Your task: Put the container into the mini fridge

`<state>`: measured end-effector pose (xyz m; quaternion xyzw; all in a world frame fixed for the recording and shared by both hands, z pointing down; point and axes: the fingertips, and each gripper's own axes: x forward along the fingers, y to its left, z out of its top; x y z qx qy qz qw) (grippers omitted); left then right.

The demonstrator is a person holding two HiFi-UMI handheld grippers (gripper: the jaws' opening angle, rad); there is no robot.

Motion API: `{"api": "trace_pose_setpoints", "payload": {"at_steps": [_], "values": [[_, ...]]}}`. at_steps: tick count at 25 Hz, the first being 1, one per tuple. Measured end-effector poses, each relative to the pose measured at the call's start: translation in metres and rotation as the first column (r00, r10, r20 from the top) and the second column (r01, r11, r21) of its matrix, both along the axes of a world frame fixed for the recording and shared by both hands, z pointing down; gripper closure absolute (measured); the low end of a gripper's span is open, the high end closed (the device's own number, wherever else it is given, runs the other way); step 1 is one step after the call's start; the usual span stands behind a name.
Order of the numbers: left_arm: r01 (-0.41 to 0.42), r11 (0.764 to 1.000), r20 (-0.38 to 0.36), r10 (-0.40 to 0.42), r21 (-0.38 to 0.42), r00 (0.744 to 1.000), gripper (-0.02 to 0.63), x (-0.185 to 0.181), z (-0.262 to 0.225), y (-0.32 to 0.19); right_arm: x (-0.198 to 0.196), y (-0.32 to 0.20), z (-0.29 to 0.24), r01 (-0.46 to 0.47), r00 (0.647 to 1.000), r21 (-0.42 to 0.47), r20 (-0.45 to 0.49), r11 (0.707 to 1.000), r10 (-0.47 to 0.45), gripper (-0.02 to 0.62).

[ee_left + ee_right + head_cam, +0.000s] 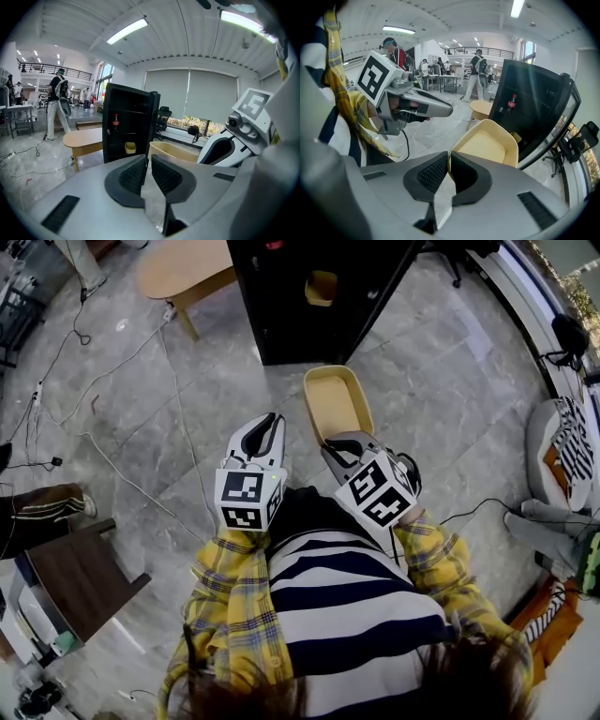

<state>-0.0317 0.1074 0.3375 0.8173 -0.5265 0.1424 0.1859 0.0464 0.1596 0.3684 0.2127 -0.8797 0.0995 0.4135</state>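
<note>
Your right gripper point(449, 159) has its fingers clamped on the near rim of the beige container point(335, 401), which is held out over the floor point(141, 446) in front of the open black mini fridge point(286, 320). Your left gripper point(149, 161) sits just beside the right one, its fingers closed together with nothing between them.

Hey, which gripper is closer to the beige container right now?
Right. The right gripper is shut on the near rim of the beige container, holding it. The left gripper sits off to the container's left, apart from it, gripping nothing.
</note>
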Motion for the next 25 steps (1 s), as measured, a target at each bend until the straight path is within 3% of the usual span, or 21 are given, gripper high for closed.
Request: {"api": "trace_pose_setpoints", "payload": {"at_steps": [16, 25], "values": [[-0.123, 0.992, -0.001, 0.123, -0.014, 0.992, 0.557, -0.046, 0.022, -0.082, -0.054, -0.090, 0.017, -0.078, 0.996, -0.026, -0.044, 0.997, 0.077, 0.552], [-0.108, 0.994, -0.003, 0.108, 0.012, 0.994, 0.557, -0.046, 0.026, -0.111, -0.049, -0.138, 0.023, -0.088, 0.994, -0.013, -0.060, 0.996, 0.087, 0.552]]}}
